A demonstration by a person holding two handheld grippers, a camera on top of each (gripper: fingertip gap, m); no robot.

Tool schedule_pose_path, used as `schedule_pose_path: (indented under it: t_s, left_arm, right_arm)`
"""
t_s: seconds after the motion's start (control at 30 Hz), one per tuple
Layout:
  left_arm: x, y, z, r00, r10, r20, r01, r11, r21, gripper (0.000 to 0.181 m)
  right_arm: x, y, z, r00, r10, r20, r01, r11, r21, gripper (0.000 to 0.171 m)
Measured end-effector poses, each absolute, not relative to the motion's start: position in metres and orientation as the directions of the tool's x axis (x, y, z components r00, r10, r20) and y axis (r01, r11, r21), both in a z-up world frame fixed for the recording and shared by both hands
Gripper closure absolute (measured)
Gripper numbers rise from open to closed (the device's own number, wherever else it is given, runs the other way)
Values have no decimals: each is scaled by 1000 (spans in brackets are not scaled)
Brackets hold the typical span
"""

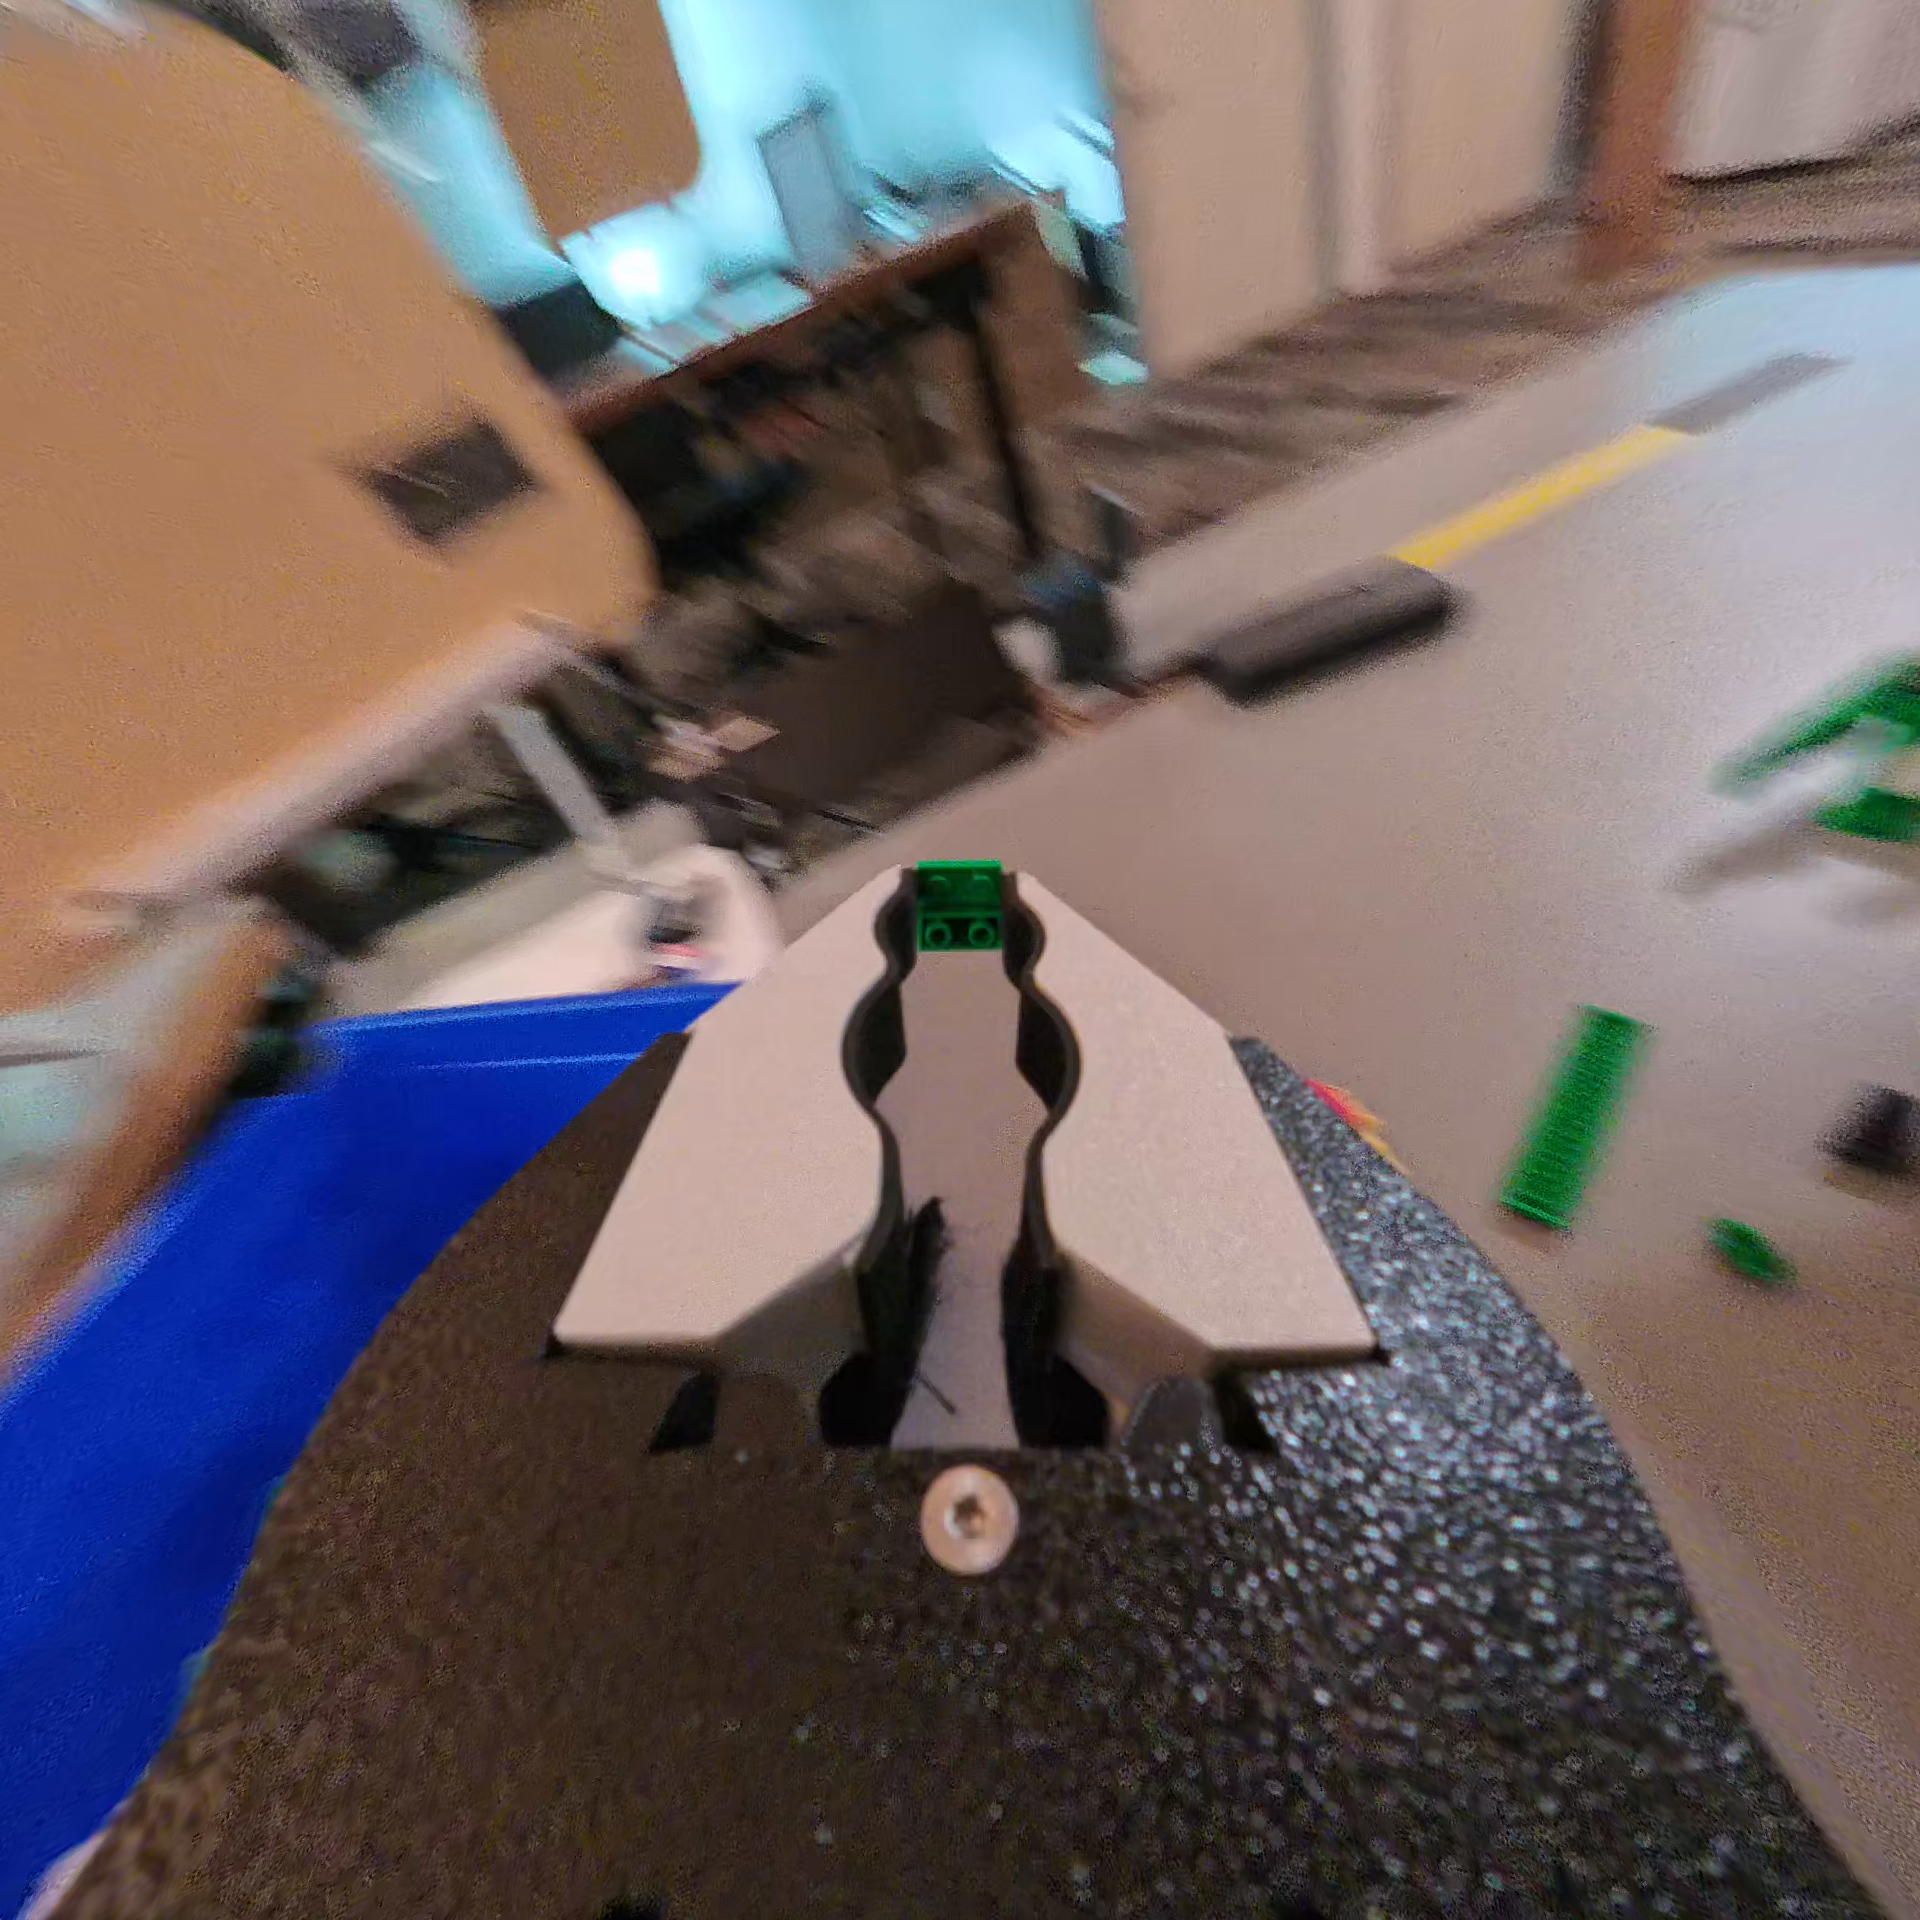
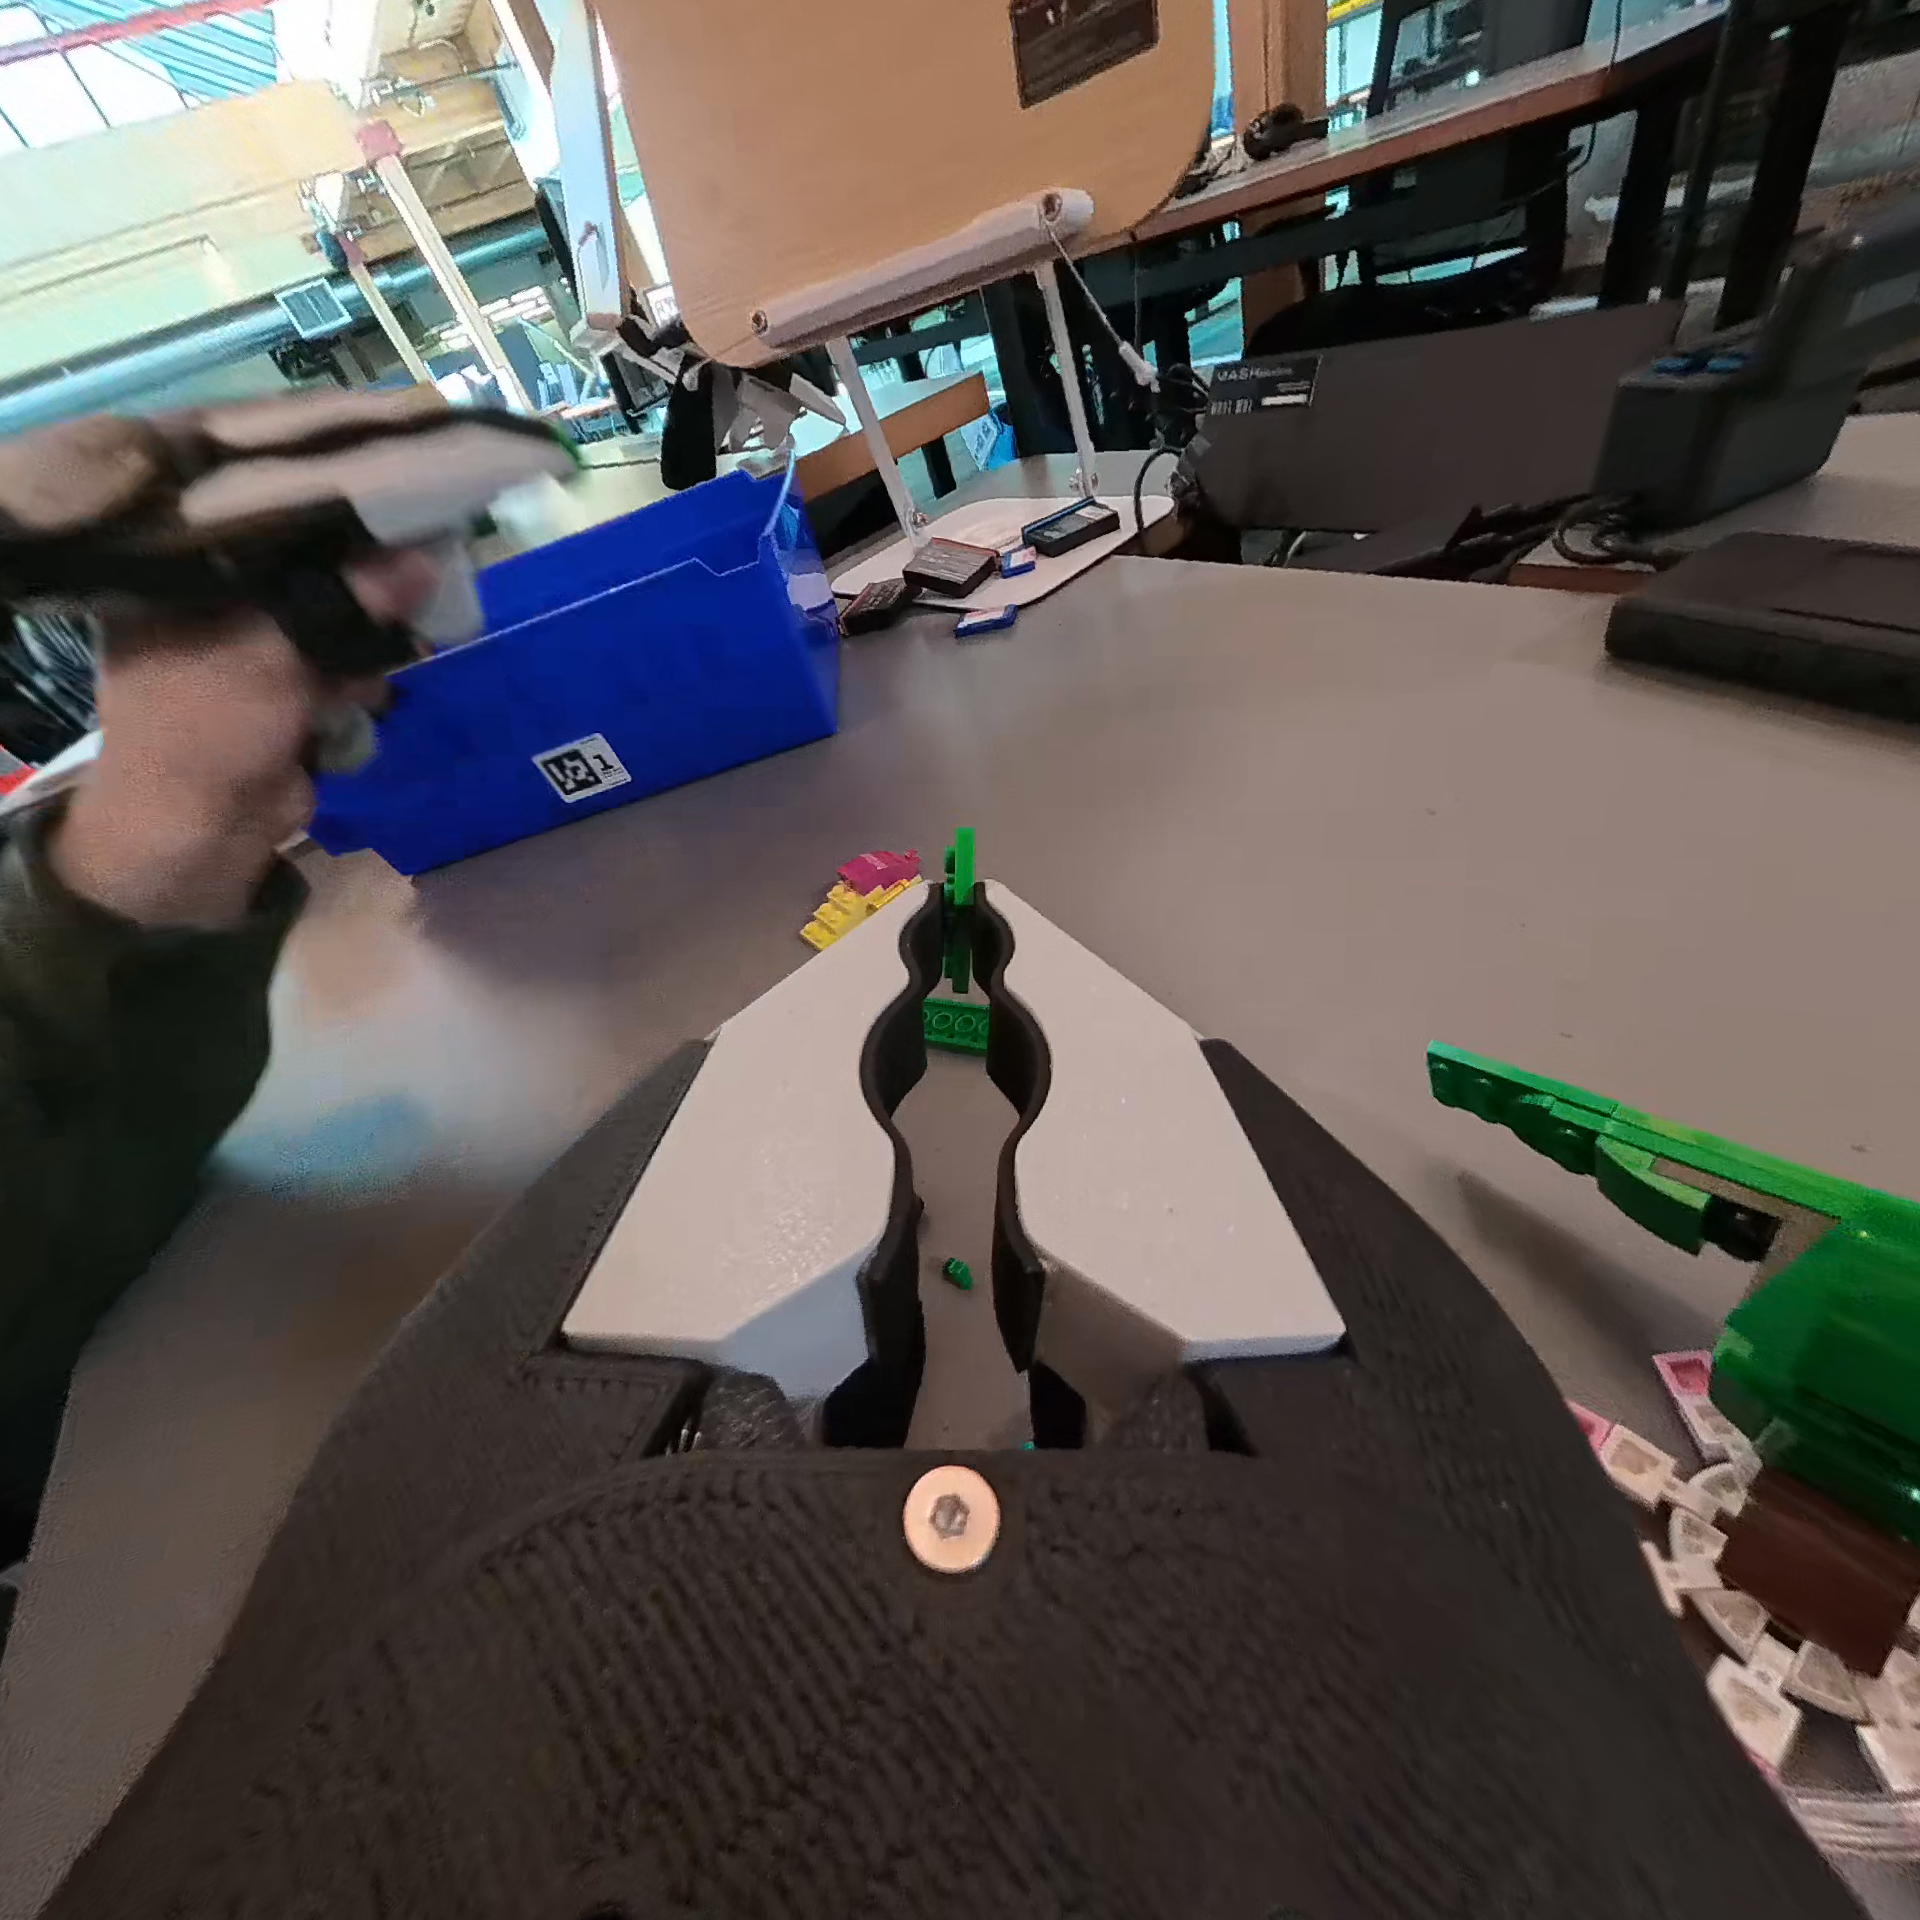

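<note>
My left gripper (image 1: 959, 902) is shut on a small green brick (image 1: 959, 906) held at its fingertips, above the grey table next to the blue bin (image 1: 312, 1195). It also shows blurred in the right wrist view (image 2: 395, 468), held by a hand over the blue bin (image 2: 623, 686). My right gripper (image 2: 961, 904) is shut on a thin green plate piece (image 2: 960, 914) standing upright between its tips. A flat green plate (image 2: 954, 1027) and a tiny green piece (image 2: 957, 1274) lie on the table under it.
A pink and yellow brick pile (image 2: 857, 896) lies ahead of the right gripper. A large green brick build (image 2: 1704, 1247) with white and pink pieces stands at the right. A green plate (image 1: 1574, 1117) lies on the table. A black flat box (image 2: 1766, 623) sits far right.
</note>
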State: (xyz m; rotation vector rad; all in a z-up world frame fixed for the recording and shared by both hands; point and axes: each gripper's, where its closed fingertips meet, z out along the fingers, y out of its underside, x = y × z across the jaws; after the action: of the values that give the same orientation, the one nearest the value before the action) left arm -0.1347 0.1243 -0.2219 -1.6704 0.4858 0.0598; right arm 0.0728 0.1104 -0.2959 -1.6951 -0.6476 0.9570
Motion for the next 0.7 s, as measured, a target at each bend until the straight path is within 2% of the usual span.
schedule_pose_path:
  t_s: [0.03,0.07,0.13,0.2,0.23,0.27,0.5,0.6,0.63,0.7]
  left_arm:
    - [-160,120,-202,922,-181,-341,-356,-57,-933,168]
    - [-186,119,-194,935,-116,-334,-345,-93,-934,168]
    - [-233,127,-206,971,-50,-233,-238,-277,-931,168]
    - [-273,134,-239,993,12,-121,-99,-493,-864,121]
    - [-288,137,-253,995,44,-87,-47,-557,-829,87]
    - [-299,139,-263,996,63,-68,-17,-595,-804,70]
    - [-317,130,-270,987,140,-76,28,-623,-782,40]
    - [-326,124,-284,983,158,-98,40,-696,-717,24]
    - [-325,122,-286,984,151,-98,39,-710,-703,23]
    - [-306,125,-271,992,112,-62,26,-651,-759,25]
  right_arm:
    - [72,110,-295,533,799,-279,-34,-309,-950,169]
    - [71,109,-293,527,802,-281,-40,-307,-951,169]
    - [68,106,-292,508,811,-289,-49,-308,-950,169]
    - [65,103,-291,491,821,-292,-51,-308,-950,169]
    - [64,102,-290,482,826,-291,-51,-305,-951,169]
    - [62,100,-289,474,832,-289,-53,-301,-952,169]
    - [62,95,-278,422,847,-323,-109,-307,-946,169]
    - [61,93,-275,407,851,-332,-119,-310,-943,169]
    - [61,91,-273,396,859,-326,-123,-302,-945,169]
    - [56,82,-264,339,889,-308,-142,-276,-951,169]
